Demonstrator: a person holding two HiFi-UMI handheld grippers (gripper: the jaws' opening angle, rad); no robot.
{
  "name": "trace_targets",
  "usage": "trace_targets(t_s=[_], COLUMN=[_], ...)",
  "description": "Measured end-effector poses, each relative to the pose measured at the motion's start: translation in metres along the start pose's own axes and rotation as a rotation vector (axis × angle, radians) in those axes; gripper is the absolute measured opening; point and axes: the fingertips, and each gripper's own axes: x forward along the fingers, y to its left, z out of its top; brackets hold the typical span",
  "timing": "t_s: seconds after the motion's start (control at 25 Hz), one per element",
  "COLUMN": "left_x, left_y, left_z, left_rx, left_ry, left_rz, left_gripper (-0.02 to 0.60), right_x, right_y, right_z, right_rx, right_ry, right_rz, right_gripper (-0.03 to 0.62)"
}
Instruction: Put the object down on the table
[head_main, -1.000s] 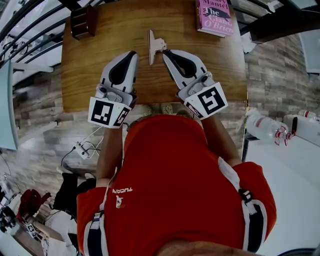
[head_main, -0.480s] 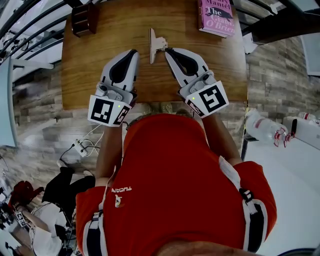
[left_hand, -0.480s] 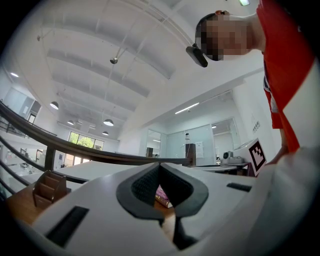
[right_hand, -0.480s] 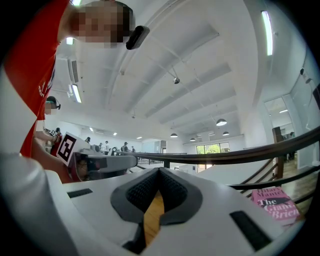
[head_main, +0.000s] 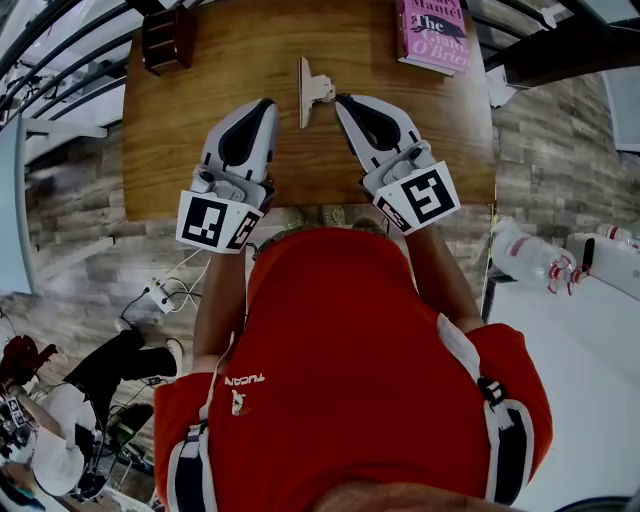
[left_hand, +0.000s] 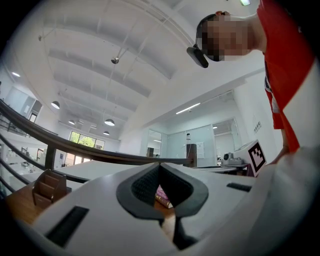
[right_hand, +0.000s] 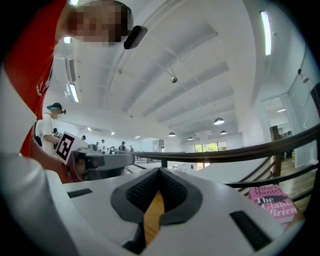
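Observation:
A thin wooden board with a metal clip stands on edge on the wooden table, at the middle of its far half. My right gripper is shut and lies on the table just right of the clip, with nothing between its jaws. In the right gripper view the shut tips show only table wood behind them. My left gripper lies on the table to the left of the board, apart from it, also shut and empty, its tips meeting.
A pink book lies at the table's far right corner and also shows in the right gripper view. A dark wooden holder stands at the far left corner. The table's near edge is at my wrists.
My right gripper has drawn back a little to the right, away from the clip it was touching. The board stays standing on the table. The left gripper has not moved.

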Motion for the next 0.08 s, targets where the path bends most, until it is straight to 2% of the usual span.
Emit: trace_targets(t_s=[0.08], left_x=[0.0004], left_y=[0.0016], left_z=[-0.0009], left_rx=[-0.002], left_ry=[0.000], left_rz=[0.003], left_gripper=[0.009], right_x=[0.0007], right_y=[-0.0008], right_z=[-0.0012], right_rx=[0.002], right_ry=[0.000], right_rz=[-0.002], right_gripper=[0.023])
